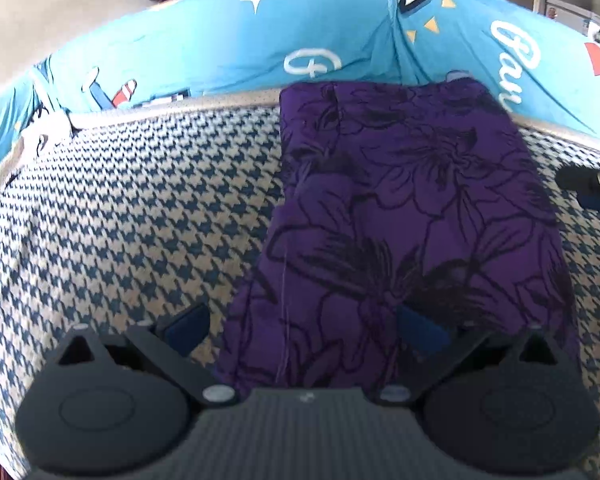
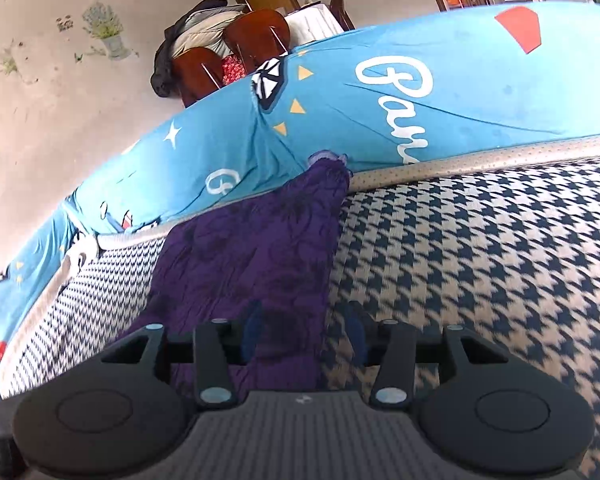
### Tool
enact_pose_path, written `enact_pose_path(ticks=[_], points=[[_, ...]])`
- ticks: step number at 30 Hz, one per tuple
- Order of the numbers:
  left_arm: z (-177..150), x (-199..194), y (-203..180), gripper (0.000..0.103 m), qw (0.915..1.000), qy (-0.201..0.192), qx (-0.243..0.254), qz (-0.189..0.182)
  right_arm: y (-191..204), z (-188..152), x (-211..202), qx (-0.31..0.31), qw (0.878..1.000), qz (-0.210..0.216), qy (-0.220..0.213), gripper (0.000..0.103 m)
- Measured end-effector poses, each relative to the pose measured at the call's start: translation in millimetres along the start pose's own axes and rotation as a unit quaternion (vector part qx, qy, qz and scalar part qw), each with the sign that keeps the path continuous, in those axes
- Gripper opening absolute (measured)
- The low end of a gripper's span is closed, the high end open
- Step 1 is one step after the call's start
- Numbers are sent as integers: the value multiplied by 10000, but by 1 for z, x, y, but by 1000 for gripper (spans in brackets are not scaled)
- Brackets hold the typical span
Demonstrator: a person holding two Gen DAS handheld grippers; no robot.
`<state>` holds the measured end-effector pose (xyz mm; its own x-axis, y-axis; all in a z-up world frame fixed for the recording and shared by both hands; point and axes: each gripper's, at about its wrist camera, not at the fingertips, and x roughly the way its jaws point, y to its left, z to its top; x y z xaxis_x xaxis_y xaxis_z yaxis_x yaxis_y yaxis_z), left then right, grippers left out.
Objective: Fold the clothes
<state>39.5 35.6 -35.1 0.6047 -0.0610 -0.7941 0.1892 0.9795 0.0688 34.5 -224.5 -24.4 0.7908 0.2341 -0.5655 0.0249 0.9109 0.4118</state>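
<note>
A purple garment with dark flower outlines (image 1: 404,208) lies folded into a long strip on the houndstooth surface (image 1: 140,208). Its far end reaches the beige piped edge. My left gripper (image 1: 304,330) hovers open over the garment's near end, its left finger above the houndstooth cloth and its right finger above the purple fabric. In the right wrist view the garment (image 2: 252,248) lies left of centre. My right gripper (image 2: 304,332) stands open astride the garment's right edge, and the pads do not press on it. The right gripper's dark tip (image 1: 588,188) also shows in the left wrist view, beside the garment's right side.
A blue printed sheet (image 1: 220,48) with white lettering rises behind the beige piping (image 2: 480,160). Beyond it stand wooden chairs (image 2: 228,52) with a dark jacket draped over them, in front of a wall with flower stickers. Houndstooth surface (image 2: 480,260) stretches to the garment's right.
</note>
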Motion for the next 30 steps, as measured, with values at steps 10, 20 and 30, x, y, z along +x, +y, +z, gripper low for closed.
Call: enact_pose_path(ticks=[10,20,30], points=[[-2,22,7,103,9980,444,-440,43,-30,32,46,705,9971,252,-141,54],[-11,21,13,103,9988,329,-341,101,-36,53,87,833,9954,456,-130,62],[-13,20,17,103,9989,289,-354,36,-39,54,126,836,9931,818,110,62]])
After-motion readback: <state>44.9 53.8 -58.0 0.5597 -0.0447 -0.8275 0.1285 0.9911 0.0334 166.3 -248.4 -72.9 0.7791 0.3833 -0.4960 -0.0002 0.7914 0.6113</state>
